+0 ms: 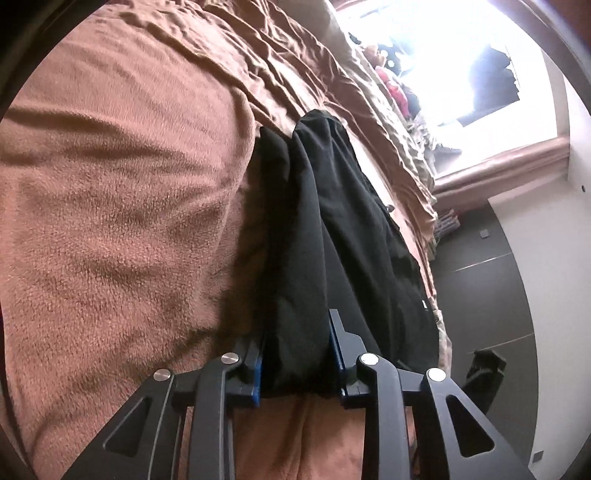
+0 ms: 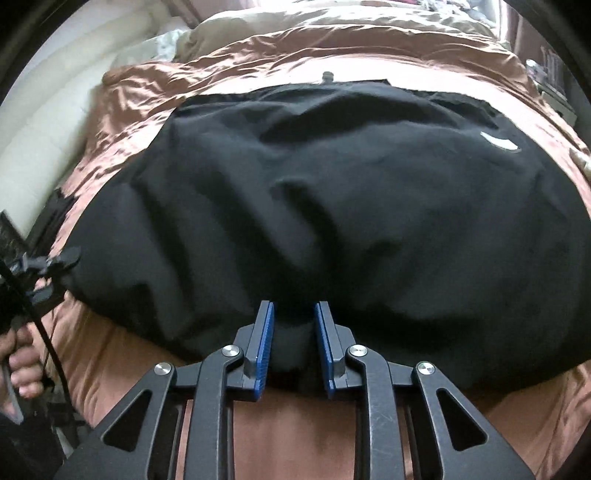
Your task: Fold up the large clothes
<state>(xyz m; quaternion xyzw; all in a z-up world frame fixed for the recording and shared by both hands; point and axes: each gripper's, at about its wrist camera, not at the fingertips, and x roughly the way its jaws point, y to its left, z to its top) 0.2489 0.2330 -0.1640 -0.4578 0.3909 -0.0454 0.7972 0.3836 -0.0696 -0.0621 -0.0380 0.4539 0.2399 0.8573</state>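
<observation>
Plain black garment (image 2: 332,206) with a small white label (image 2: 498,142) lies on a plain rust-brown fleece blanket (image 1: 110,221). Black gripper frames carry blue fingers (image 2: 264,343). Cream bedding (image 2: 229,29) borders the blanket's far edge.

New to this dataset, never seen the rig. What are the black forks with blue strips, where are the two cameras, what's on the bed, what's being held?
No robot here: a person carries a hand-held two-finger gripper in each hand, and a fisheye camera on each looks forward along its fingers.

The left wrist view shows the left gripper, its blue pads closed on a bunched edge of the black fabric garment.

The right wrist view shows the right gripper pinching a fold at the near edge of the same garment. At that picture's left edge the person's hand grips the other tool.

The garment lies on a brown fleecy blanket covering a bed.
</observation>
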